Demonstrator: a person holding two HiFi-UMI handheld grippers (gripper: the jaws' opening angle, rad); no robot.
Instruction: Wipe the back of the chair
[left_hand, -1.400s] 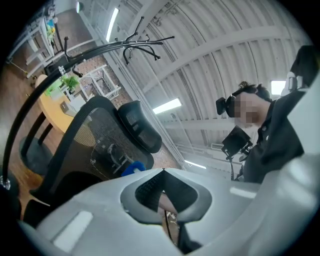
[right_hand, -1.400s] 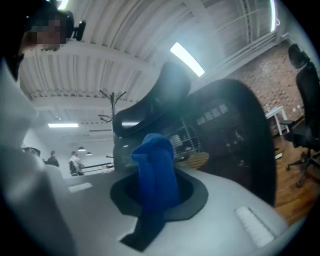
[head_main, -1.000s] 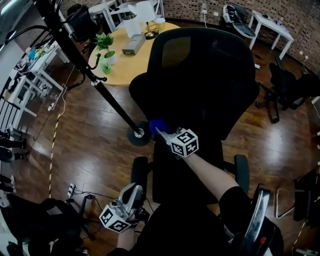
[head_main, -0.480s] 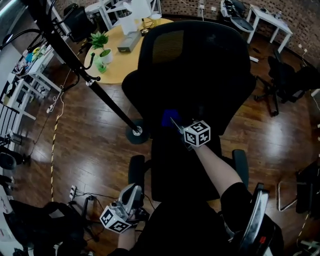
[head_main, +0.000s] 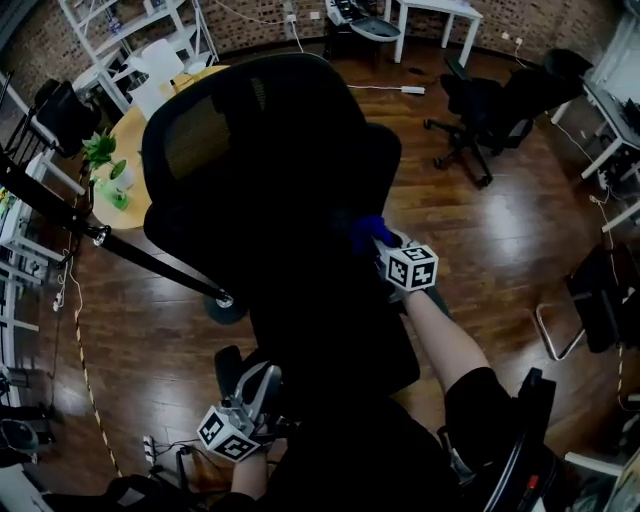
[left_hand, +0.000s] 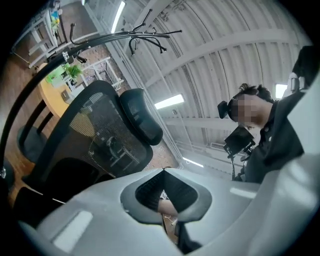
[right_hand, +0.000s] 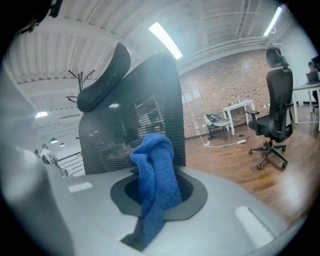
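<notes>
**Wiping stroke at the right edge of the chair back.**
The right gripper (head_main: 383, 243) has its jaws clamped on a bunched blue cloth (right_hand: 155, 176), which meets the chair back (head_main: 262, 160) near its 4 o'clock edge in the head view. The left gripper (head_main: 266, 375) hangs low at 7 o'clock with its jaws together on nothing. The step probably goes best with the cloth pressed flat on the mesh (right_hand: 131, 119) and drawn in overlapping passes towards the headrest (right_hand: 102, 86), so the loose tail does not snag. Open wood floor (head_main: 480, 260) lies at 3 o'clock. A second chair (head_main: 490, 105) stands well apart at 1 o'clock. A round table (head_main: 128, 170) and a slanting black pole (head_main: 120, 245) crowd the 9 o'clock side, so sweeps there look tighter.
</notes>
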